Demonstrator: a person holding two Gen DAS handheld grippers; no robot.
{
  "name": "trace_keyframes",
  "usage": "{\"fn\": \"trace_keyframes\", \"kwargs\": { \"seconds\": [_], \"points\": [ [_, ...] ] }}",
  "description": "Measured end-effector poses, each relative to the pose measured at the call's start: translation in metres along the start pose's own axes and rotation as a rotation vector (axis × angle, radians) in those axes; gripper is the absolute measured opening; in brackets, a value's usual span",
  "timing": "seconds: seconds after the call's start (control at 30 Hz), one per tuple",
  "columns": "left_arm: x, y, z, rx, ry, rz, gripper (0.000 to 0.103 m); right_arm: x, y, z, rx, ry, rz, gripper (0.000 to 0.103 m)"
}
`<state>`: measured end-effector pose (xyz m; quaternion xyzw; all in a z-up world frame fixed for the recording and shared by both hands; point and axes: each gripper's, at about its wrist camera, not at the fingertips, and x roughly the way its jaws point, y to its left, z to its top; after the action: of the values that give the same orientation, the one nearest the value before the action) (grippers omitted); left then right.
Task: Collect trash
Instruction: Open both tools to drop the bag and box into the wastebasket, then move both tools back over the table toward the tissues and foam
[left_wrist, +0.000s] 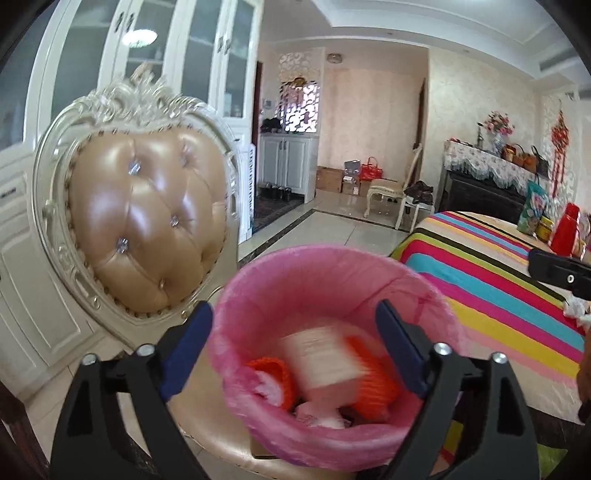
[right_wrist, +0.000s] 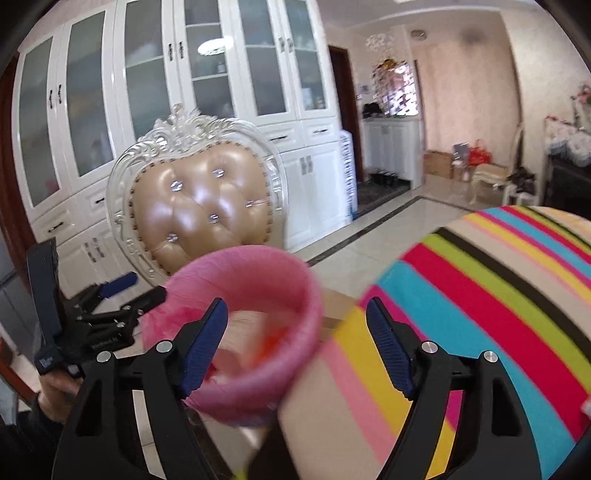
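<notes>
Round bin (left_wrist: 258, 295) – glossy pink liner, tufted chair (left_wrist: 147, 229)

Tufted chair (left_wrist: 144, 225), white cabinets (right_wrist: 192, 74), striped tablecloth (left_wrist: 498, 277)

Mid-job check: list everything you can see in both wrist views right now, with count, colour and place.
bin: one, pink liner, on the chair seat, beside the table
trash in bin: several pieces, orange and white, blurred; a pale box-like piece is in mid-air or on top
chair: one, tan tufted back with cream carved frame, behind the bin
tablecloth: one, rainbow stripes, right of the bin
table items: a red container, a yellow jar and a printed bag at the far end
white scraps: on the table's right edge
cabinets: white, glass doors, along the wall
left claw: open, above the bin
right claw: open, empty, over the bin's rim
</notes>
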<state>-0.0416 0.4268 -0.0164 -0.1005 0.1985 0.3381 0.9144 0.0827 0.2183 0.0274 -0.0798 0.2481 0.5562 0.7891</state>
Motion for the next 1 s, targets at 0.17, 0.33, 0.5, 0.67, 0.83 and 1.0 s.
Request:
{"fn": "trace_keyframes", "kwargs": {
  "seconds": [0.17,0.33,0.5,0.67,0.83,1.0],
  "points": [
    [-0.023,-0.052,0.010,0.050,-0.077,-0.062,0.098,-0.055,-0.034,-0.016,0.027,-0.024,-0.132,0.080],
    [-0.041,-0.125,0.020,0.108,-0.116,-0.203,0.098,-0.122,-0.079,-0.040,0.087,-0.052,-0.288,0.083],
    [-0.058,-0.219,0.025,0.157,-0.154,-0.378,0.098,-0.192,-0.127,-0.070,0.168,-0.089,-0.447,0.085],
    [-0.067,-0.322,0.022,0.204,-0.114,-0.534,0.098,-0.258,-0.173,-0.099,0.262,-0.122,-0.585,0.085],
    [-0.063,-0.404,0.017,0.231,-0.056,-0.624,0.098,-0.295,-0.206,-0.126,0.322,-0.114,-0.704,0.085],
    [-0.046,-0.465,0.012,0.250,0.001,-0.642,0.098,-0.296,-0.229,-0.149,0.365,-0.076,-0.733,0.085]
  ]
}}
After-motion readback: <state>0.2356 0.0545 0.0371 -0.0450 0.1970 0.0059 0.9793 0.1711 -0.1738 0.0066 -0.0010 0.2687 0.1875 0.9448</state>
